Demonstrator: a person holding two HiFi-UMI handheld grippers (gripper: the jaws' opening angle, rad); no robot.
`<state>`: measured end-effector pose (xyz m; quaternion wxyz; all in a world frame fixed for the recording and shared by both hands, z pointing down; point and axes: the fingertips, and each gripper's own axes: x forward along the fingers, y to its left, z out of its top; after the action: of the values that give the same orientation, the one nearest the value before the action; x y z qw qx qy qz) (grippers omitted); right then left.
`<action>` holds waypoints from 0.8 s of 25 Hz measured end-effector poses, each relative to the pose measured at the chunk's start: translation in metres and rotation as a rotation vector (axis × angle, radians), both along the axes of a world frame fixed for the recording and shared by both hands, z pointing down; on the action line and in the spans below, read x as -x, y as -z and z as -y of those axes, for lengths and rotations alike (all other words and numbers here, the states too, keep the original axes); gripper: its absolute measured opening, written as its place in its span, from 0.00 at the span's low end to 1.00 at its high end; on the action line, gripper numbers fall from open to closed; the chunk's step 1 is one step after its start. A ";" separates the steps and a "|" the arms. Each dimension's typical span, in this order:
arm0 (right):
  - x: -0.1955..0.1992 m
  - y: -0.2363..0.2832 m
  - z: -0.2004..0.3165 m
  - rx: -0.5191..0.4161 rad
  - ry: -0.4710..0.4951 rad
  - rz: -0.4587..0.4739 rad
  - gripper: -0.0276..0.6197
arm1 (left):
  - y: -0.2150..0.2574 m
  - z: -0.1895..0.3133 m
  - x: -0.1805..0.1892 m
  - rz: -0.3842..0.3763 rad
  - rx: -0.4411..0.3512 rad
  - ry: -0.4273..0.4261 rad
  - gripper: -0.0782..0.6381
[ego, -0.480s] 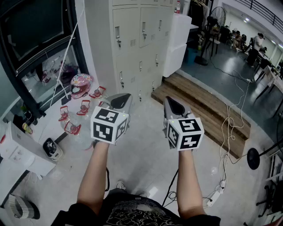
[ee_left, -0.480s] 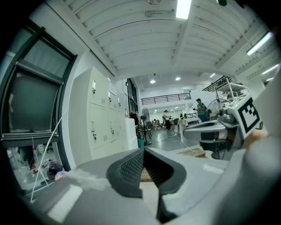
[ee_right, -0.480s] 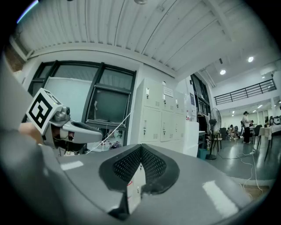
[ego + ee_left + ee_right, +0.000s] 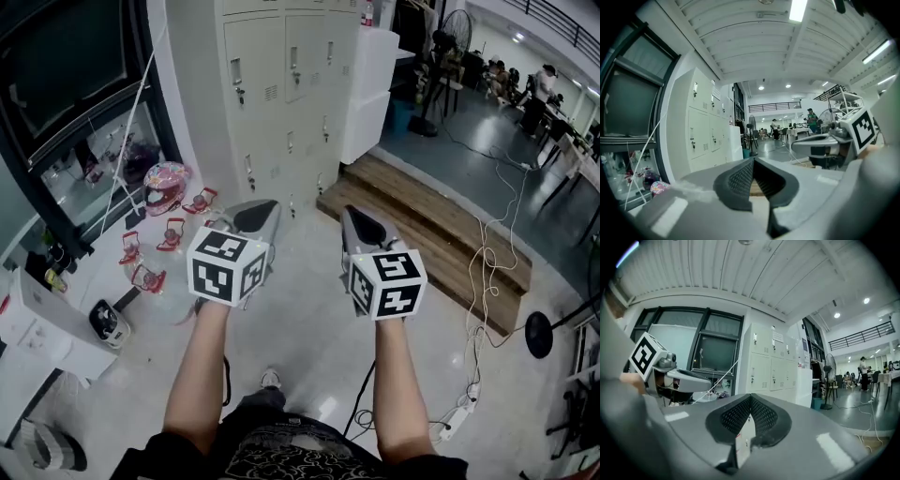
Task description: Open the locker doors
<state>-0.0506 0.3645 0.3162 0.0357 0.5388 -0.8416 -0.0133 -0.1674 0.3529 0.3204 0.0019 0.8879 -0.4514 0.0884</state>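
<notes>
Head view: I hold the left gripper (image 4: 255,217) and the right gripper (image 4: 362,225) side by side above the floor (image 4: 300,309), both pointing to 12 o'clock. The lockers (image 4: 281,84) stand at 12 o'clock, well apart from both grippers, and their doors look closed. In the left gripper view the fingers (image 4: 736,180) are pressed together with nothing between them. In the right gripper view the fingers (image 4: 733,417) are also together and empty. A wooden step (image 4: 422,220) lies at 2 o'clock.

Left forearm (image 4: 200,370) and right forearm (image 4: 398,384) reach forward; right gripper (image 4: 360,222) sits just beside left gripper (image 4: 257,215) (both roughly level), jaws closed together.
</notes>
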 end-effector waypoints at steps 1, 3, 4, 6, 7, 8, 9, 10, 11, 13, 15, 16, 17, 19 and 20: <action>-0.002 0.000 0.003 -0.001 -0.001 0.001 0.04 | -0.001 0.004 -0.002 0.000 0.002 -0.001 0.11; -0.004 -0.001 0.012 0.000 -0.002 0.003 0.05 | -0.002 0.013 -0.005 0.001 0.006 -0.005 0.11; -0.005 -0.002 0.016 0.001 0.000 0.003 0.05 | -0.002 0.017 -0.006 0.002 0.008 -0.006 0.11; -0.005 -0.004 0.025 0.002 0.008 0.001 0.06 | -0.002 0.026 -0.008 -0.001 0.009 -0.006 0.11; -0.006 -0.004 0.029 0.002 0.010 0.000 0.07 | -0.001 0.032 -0.009 -0.005 0.008 -0.006 0.11; -0.007 -0.005 0.035 0.002 0.011 -0.001 0.07 | 0.000 0.037 -0.010 -0.008 0.006 -0.008 0.11; -0.007 -0.005 0.041 0.002 0.010 -0.002 0.07 | 0.000 0.044 -0.011 -0.010 0.004 -0.011 0.11; -0.007 -0.006 0.047 0.003 0.010 -0.004 0.08 | 0.000 0.051 -0.012 -0.011 0.004 -0.013 0.11; -0.006 -0.007 0.054 0.005 0.011 -0.004 0.08 | -0.001 0.059 -0.012 -0.012 0.005 -0.015 0.11; -0.004 -0.009 0.069 0.009 0.014 0.002 0.09 | -0.003 0.075 -0.011 -0.019 0.011 -0.020 0.11; -0.002 -0.008 0.087 0.013 0.013 0.003 0.09 | -0.002 0.094 -0.009 -0.027 0.015 -0.024 0.11; -0.001 -0.008 0.097 0.016 0.013 -0.001 0.09 | -0.001 0.105 -0.008 -0.028 0.016 -0.027 0.11; 0.001 -0.008 0.107 0.021 0.013 -0.005 0.10 | 0.000 0.116 -0.007 -0.029 0.017 -0.029 0.11; 0.006 -0.006 0.127 0.026 0.018 -0.010 0.12 | 0.002 0.136 -0.004 -0.025 0.019 -0.034 0.11; 0.009 -0.004 0.136 0.025 0.020 -0.008 0.13 | 0.002 0.147 -0.001 -0.021 0.019 -0.034 0.11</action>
<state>-0.0592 0.2283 0.3206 0.0459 0.5299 -0.8468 -0.0054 -0.1660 0.2061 0.3181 0.0135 0.8963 -0.4353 0.0832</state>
